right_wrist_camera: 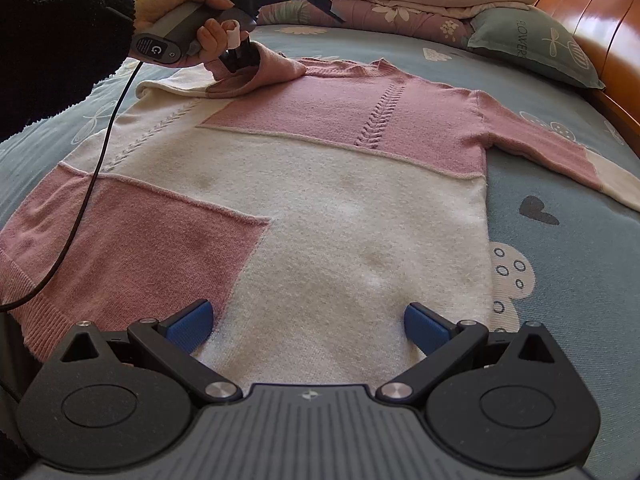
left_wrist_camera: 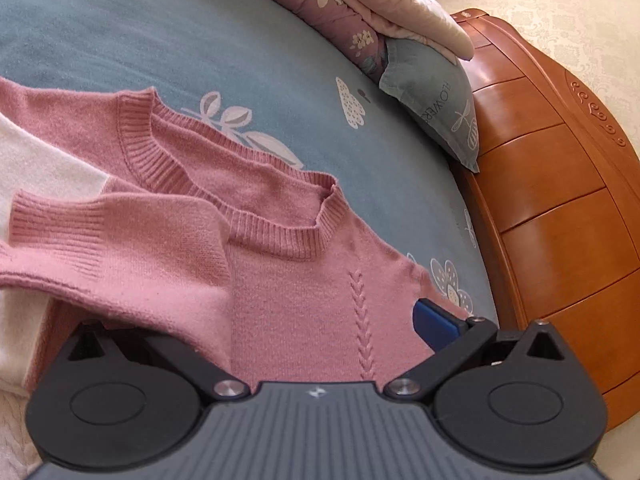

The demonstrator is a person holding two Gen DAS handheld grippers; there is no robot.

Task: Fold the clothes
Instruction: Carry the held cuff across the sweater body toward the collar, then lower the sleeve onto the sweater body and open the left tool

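A pink and white knit sweater (right_wrist_camera: 320,184) lies flat on the blue bed, neck at the far end. Its left sleeve (right_wrist_camera: 256,74) is folded in over the chest; its right sleeve (right_wrist_camera: 560,156) stretches out to the right. My left gripper (right_wrist_camera: 240,58) hovers at the folded sleeve near the collar. In the left wrist view its jaws stand wide apart over the sweater (left_wrist_camera: 320,304), with the folded sleeve's cuff (left_wrist_camera: 80,232) draped over the left finger and only the blue right pad (left_wrist_camera: 436,322) showing. My right gripper (right_wrist_camera: 308,326) is open and empty over the white hem.
The blue bedsheet (right_wrist_camera: 560,280) has flower and mushroom prints. A grey-blue pillow (right_wrist_camera: 536,46) and a folded purple and cream quilt (right_wrist_camera: 400,0) lie at the head. A wooden headboard (left_wrist_camera: 560,208) runs along the right. A black cable (right_wrist_camera: 100,160) hangs from the left gripper.
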